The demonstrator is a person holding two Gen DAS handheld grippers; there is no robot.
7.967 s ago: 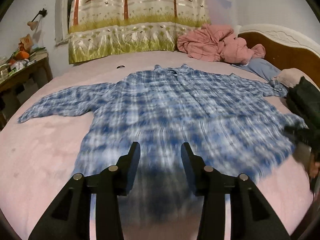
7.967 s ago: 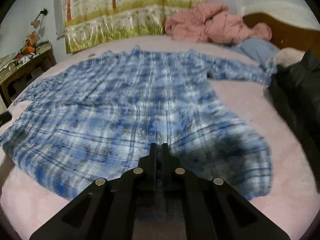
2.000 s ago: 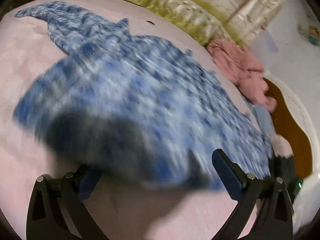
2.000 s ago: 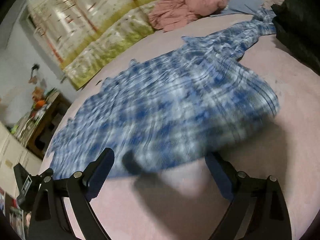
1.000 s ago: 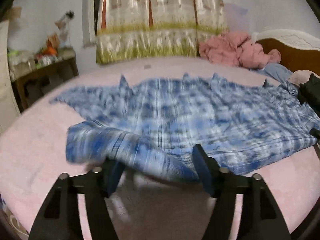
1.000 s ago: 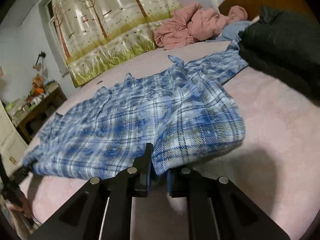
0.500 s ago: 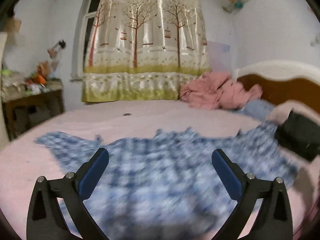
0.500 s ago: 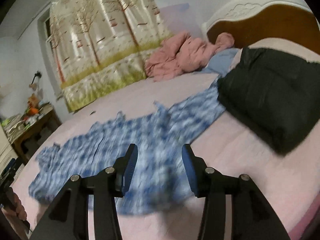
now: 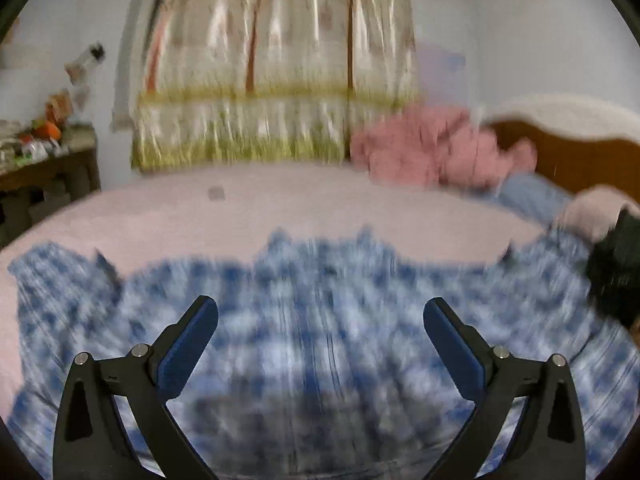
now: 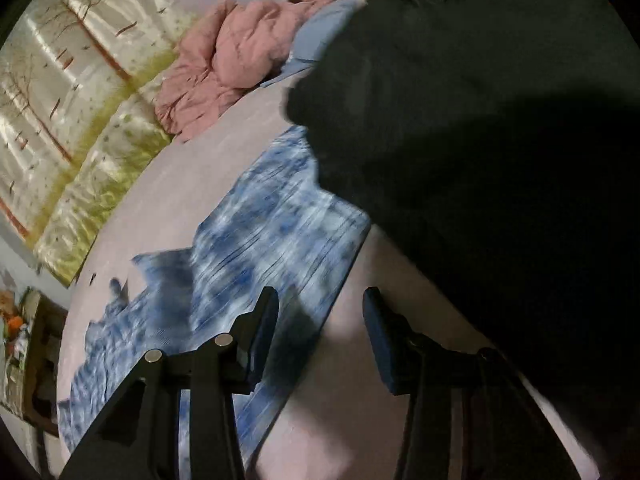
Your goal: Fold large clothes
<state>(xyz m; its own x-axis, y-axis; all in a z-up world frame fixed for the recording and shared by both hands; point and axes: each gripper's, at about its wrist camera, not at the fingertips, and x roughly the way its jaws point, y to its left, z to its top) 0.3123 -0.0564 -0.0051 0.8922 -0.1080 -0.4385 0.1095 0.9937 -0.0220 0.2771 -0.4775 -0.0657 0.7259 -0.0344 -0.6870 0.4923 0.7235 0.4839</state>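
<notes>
**Over the bed, both grippers standing open above the plaid shirt**

Across the pink bed [image 9: 304, 204], the blue plaid shirt [image 9: 320, 312] is lying spread flat, blurred by motion. The left gripper [image 9: 320, 320] is hovering over it, jaws just opened wide, holding nothing. The right gripper [image 10: 320, 312], tilted, is hanging over the shirt's sleeve end [image 10: 280, 220] beside a dark garment [image 10: 480, 140], jaws just opened partway, nothing between them.

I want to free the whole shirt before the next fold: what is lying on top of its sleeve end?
A dark garment lies over the far end of the blue plaid shirt sleeve. The cuff beneath is hidden, so how much is covered cannot be told.
</notes>
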